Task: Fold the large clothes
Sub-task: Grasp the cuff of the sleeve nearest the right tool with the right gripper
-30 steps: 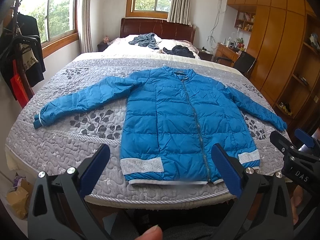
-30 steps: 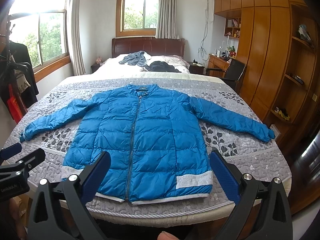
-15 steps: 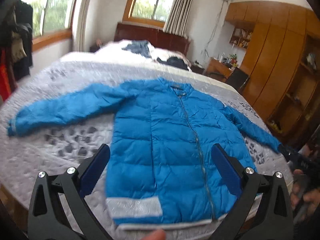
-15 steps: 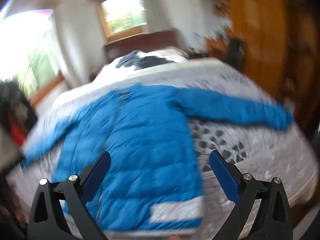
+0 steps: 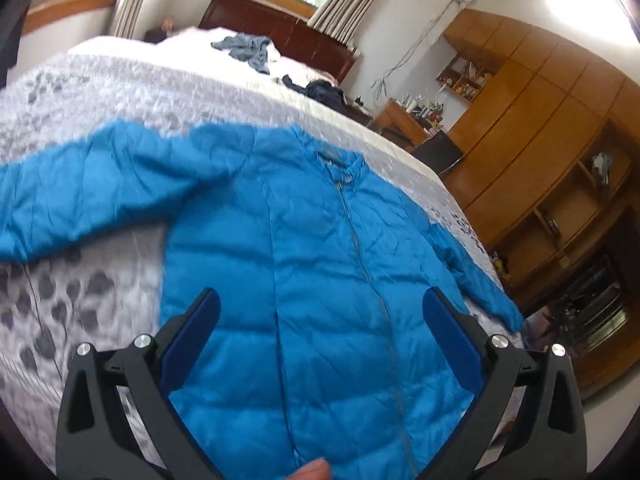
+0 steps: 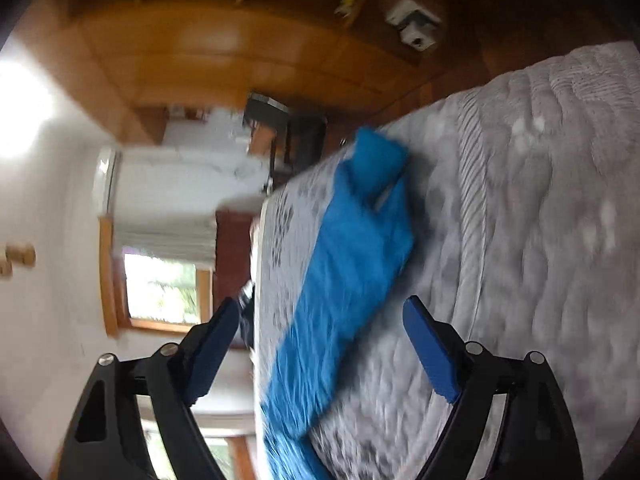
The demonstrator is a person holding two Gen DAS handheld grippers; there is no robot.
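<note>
Left tongs spread apart and empty over the lower front of the blue jacket, right tongs likewise apart and empty above its sleeve, spread flat on the grey quilted bed near the foot edge.

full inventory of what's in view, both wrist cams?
jacket: 1, blue, spread flat on bed, zipped
bedspread: 1, grey with dark leaf print, under jacket
clothes: 2 heaps, grey-blue and dark, at the head of the bed
headboard: 1, dark red-brown
wardrobe: 1, wood, beside bed
left hand-held gripper: 1, black with blue pads, open over the jacket
right hand-held gripper: 1, same, open at the jacket's sleeve
</note>
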